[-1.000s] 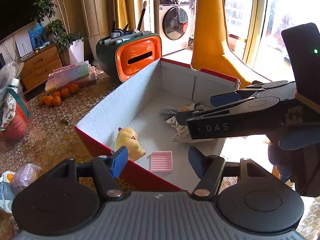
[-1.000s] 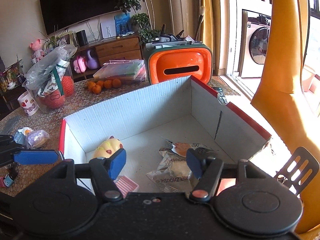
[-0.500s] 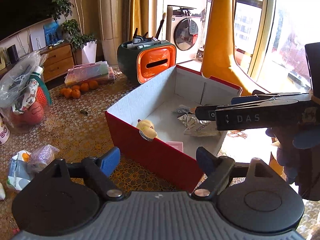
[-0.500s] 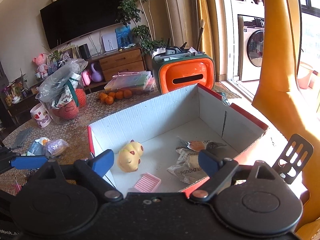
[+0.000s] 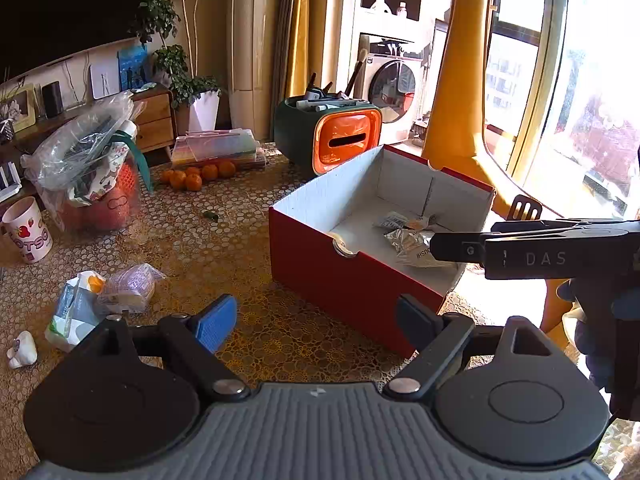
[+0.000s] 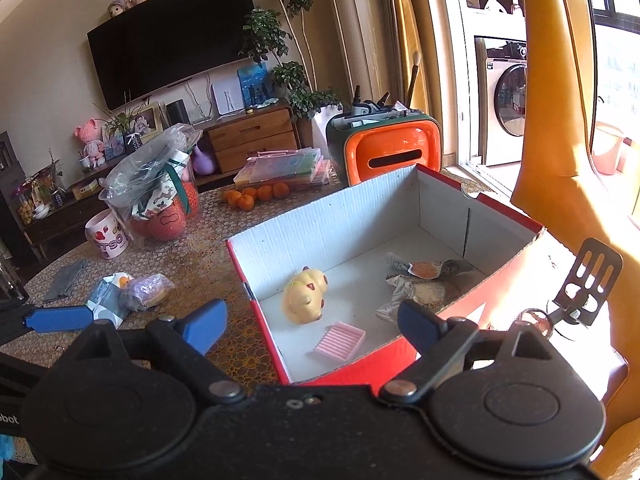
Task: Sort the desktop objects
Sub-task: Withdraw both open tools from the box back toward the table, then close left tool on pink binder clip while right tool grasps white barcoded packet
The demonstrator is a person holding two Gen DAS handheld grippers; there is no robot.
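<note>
A red cardboard box (image 5: pixel 344 276) (image 6: pixel 256 240) with a white inside stands on the patterned table. In it lie a yellow toy (image 6: pixel 306 296), a pink ridged piece (image 6: pixel 340 340) and foil snack packets (image 6: pixel 420 292) (image 5: pixel 412 240). My left gripper (image 5: pixel 316 324) is open and empty, in front of the box's near left corner. My right gripper (image 6: pixel 312 326) is open and empty, above the box's near edge; it shows at the right of the left wrist view (image 5: pixel 532 252). Loose packets (image 5: pixel 104 296) (image 6: pixel 132 292) and a small white object (image 5: pixel 22 354) lie on the table to the left.
An orange and green organiser (image 5: pixel 332 140) stands behind the box. Oranges (image 5: pixel 196 174), a flat plastic case (image 5: pixel 216 146), a bagged jar (image 5: pixel 92 184) and a white mug (image 5: pixel 26 230) stand at the back left. A black slotted spatula (image 6: pixel 588 284) lies right of the box.
Both grippers have pulled back and up from over the box, and the left one has swung left. Both stayed open and empty. More of the table shows.
</note>
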